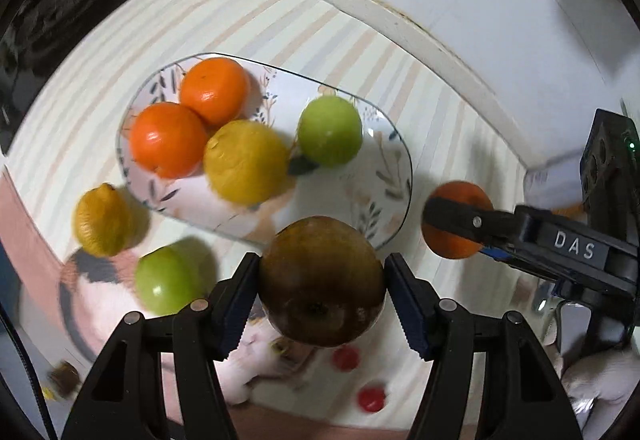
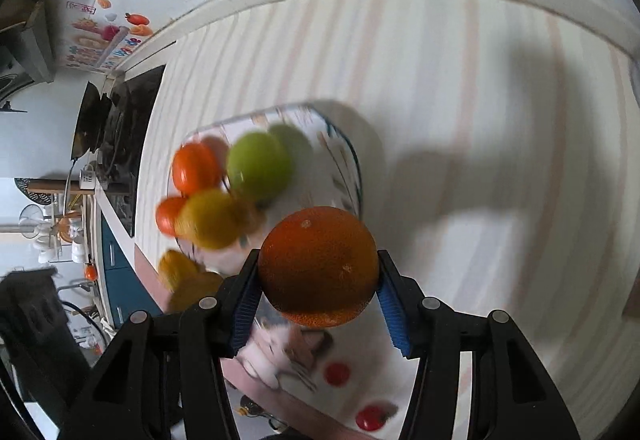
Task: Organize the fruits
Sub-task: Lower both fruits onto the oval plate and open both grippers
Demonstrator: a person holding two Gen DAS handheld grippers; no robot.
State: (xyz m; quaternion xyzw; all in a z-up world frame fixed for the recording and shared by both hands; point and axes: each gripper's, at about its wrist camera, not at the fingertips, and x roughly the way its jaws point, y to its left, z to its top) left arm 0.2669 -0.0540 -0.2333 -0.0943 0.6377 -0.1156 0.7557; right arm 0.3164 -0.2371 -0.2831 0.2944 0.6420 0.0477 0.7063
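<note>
The left hand-held gripper (image 1: 322, 280) clamps a brownish-green round fruit (image 1: 322, 280) just beside the oval floral plate (image 1: 384, 196) on the striped surface (image 1: 240, 20). Only the left view shows the plate's two tangerines (image 1: 192, 120), the yellow lemon (image 1: 246, 162) and the green apple (image 1: 330, 130) sharply. The right hand-held gripper (image 2: 318, 266) grips a round orange (image 2: 318, 266); its own view blurs the plate's fruit.

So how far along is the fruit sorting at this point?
Roughly halfway. Done: two oranges, a lemon and a green apple lie on the plate. In hand: left tongs hold a brown fruit, right tongs an orange. Left: a lemon and green apple on the table.
</note>
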